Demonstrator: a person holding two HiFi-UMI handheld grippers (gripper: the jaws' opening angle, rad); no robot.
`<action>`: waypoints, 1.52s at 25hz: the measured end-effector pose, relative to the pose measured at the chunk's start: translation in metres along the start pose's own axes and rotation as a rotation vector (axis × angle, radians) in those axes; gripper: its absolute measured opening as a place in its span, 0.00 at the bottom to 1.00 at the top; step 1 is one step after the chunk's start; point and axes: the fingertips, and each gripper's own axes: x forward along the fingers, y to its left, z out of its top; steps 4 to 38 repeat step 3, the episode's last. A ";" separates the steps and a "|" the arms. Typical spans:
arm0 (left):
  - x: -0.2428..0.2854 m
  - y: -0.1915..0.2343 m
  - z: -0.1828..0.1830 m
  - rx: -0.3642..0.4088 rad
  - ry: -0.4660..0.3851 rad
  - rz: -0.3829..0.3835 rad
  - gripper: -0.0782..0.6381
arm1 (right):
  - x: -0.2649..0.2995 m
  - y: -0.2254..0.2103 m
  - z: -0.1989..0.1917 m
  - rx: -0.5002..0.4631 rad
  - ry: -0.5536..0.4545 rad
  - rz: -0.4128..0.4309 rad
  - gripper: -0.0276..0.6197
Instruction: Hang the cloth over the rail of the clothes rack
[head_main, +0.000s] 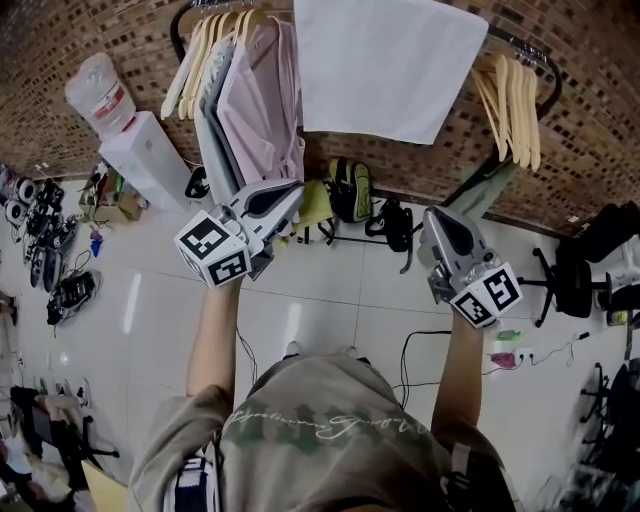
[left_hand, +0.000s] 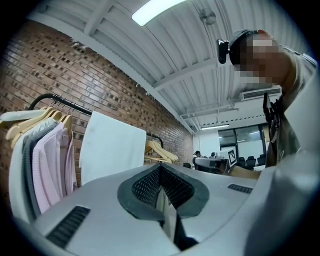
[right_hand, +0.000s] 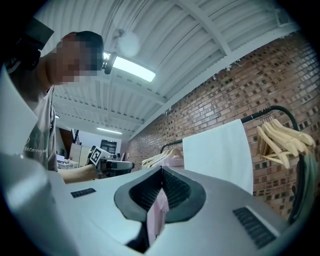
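Cloth (head_main: 385, 65) over rail (head_main: 177, 35), top edge cut off.

Shirts (head_main: 250, 100) crowded the left of the rail (head_main: 176, 40), the cloth (head_main: 385, 65) covered its middle and empty hangers (head_main: 510, 105) its right; open space lay below the cloth.

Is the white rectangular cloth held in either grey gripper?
No, the white cloth hangs over the black rail, apart from the shut left gripper and right gripper.
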 end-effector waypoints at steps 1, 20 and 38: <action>-0.001 -0.002 -0.001 0.002 0.004 -0.001 0.12 | 0.001 0.002 -0.001 -0.009 0.007 0.002 0.06; -0.002 -0.006 -0.002 0.008 0.010 -0.003 0.12 | 0.001 0.007 -0.001 -0.023 0.016 0.006 0.06; -0.002 -0.006 -0.002 0.008 0.010 -0.003 0.12 | 0.001 0.007 -0.001 -0.023 0.016 0.006 0.06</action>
